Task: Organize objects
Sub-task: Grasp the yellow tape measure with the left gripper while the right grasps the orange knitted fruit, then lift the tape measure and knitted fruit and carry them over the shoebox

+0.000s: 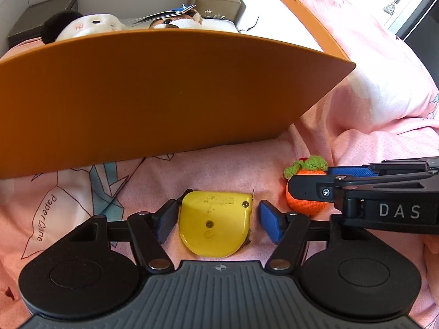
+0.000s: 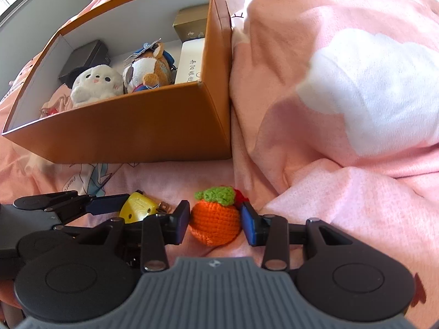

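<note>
A yellow tape measure (image 1: 215, 223) lies on the pink bedsheet, between the fingers of my left gripper (image 1: 218, 220). The jaws are open, with small gaps on each side. It also shows in the right wrist view (image 2: 138, 209). A crocheted orange fruit with green leaves (image 2: 215, 220) lies to its right, between the fingers of my right gripper (image 2: 215, 224). Both pads touch or nearly touch its sides. The fruit shows in the left wrist view (image 1: 304, 189) behind the right gripper's finger (image 1: 315, 190).
An open orange box (image 2: 164, 126) stands behind both objects. It holds a white plush (image 2: 94, 83), a brown plush (image 2: 149, 67), a dark box (image 2: 83, 59), a gold box (image 2: 190, 26) and a white box (image 2: 190, 61). A bunched pink blanket (image 2: 343, 96) rises to the right.
</note>
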`<state>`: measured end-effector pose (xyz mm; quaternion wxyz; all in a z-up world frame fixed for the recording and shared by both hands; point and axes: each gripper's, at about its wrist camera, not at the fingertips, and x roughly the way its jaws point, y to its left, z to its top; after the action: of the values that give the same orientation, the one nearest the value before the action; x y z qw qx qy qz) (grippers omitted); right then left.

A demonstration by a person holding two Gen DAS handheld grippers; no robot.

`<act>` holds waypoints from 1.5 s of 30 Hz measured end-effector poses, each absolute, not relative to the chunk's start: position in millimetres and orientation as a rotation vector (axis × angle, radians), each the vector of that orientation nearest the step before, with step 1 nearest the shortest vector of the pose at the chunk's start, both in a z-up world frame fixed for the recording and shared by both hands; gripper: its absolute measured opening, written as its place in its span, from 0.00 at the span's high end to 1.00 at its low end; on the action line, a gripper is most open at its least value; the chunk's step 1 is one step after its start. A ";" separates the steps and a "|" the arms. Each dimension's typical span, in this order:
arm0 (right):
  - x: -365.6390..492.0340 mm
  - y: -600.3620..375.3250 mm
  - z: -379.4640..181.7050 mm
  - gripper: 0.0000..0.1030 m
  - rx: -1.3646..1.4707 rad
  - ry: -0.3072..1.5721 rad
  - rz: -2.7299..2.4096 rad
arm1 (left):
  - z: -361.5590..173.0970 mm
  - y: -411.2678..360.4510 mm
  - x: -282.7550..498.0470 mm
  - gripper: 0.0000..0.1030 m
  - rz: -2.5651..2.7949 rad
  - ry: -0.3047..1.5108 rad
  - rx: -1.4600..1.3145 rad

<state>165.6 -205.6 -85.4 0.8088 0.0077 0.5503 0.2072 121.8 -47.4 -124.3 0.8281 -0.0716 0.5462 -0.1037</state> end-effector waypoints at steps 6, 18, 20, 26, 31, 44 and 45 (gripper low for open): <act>165.7 -205.7 -85.3 0.59 0.007 1.172 0.437 | -120.4 -41.8 115.5 0.36 -0.225 1.134 -0.162; 150.5 -200.1 -64.0 0.59 -0.038 1.084 0.448 | -89.4 -12.7 92.9 0.39 -0.206 1.064 -0.241; 147.8 -197.0 -58.4 0.59 -0.047 1.071 0.461 | -83.7 -9.5 90.5 0.39 -0.203 1.046 -0.253; 136.7 -186.9 -39.5 0.59 -0.080 1.028 0.505 | -55.6 5.7 78.6 0.39 -0.198 0.971 -0.285; 129.4 -176.8 -13.0 0.59 -0.114 0.971 0.581 | -26.6 15.8 73.7 0.39 -0.202 0.885 -0.312; 157.3 -152.4 48.9 0.59 -0.094 0.828 0.668 | 23.5 32.7 110.1 0.39 -0.199 0.752 -0.239; 163.0 -151.0 50.7 0.59 -0.085 0.828 0.667 | 23.5 33.7 116.3 0.39 -0.200 0.749 -0.233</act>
<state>163.0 -151.0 50.7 0.8611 -0.0406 0.3947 0.3178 116.3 33.7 23.5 0.9192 -0.1135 0.3643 -0.0973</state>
